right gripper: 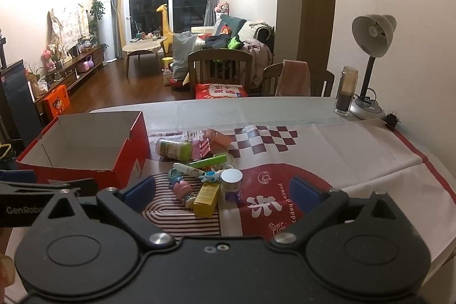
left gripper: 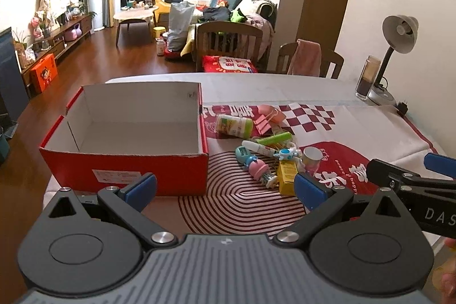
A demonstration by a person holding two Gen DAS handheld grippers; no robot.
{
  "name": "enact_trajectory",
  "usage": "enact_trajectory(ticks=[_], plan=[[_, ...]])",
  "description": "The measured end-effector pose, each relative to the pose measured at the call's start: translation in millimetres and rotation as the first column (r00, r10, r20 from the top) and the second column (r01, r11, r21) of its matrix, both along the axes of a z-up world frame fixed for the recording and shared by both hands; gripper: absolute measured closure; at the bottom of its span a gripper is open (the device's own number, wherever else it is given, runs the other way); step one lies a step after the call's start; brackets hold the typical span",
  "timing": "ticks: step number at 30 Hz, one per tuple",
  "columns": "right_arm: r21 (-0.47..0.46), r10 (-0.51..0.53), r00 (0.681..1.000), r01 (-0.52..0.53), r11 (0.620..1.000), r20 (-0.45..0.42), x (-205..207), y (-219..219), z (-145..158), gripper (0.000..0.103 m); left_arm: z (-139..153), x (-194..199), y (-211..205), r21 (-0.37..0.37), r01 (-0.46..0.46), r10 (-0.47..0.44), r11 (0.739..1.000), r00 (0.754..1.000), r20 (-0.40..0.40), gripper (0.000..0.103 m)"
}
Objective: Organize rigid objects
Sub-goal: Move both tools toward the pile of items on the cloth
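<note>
On the cloth-covered surface (left gripper: 327,93) an open red cardboard box with a white, empty inside (left gripper: 128,138) stands just left of a heap of small rigid things, among them a green-capped plastic bottle (left gripper: 233,126), a pink binder clip (left gripper: 263,124) and a yellow carton (left gripper: 286,175). The left claw (left gripper: 225,188) hovers released before the box's near right corner, nothing between its blue pads. The right claw (right gripper: 222,191) is likewise spread and empty, low over what seems a silver-lidded jar (right gripper: 231,181).

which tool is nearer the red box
Left. The left tool hangs just before the red box's near wall; the right tool faces the small-item pile beside it.
</note>
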State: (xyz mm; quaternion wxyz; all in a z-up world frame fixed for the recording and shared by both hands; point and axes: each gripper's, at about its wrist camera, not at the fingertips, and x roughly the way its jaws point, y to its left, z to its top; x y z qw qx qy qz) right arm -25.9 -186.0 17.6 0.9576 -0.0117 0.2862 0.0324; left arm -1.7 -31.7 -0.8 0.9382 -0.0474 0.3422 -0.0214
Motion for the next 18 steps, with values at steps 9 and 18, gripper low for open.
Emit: enact_trajectory(ticks=[9, 18], plan=[[0.026, 0.019, 1.000, -0.019, 0.999, -0.002, 8, -13, -6, 0.006, -4, 12, -17, 0.012, -0.006, 0.006, 1.000, 1.000, -0.006, 0.000], [0.066, 0.101, 0.995, -0.100, 0.993, -0.007, 39, -44, -10, 0.006, -9, 36, -38, -0.002, -0.029, 0.029, 1.000, 0.999, -0.027, 0.000]])
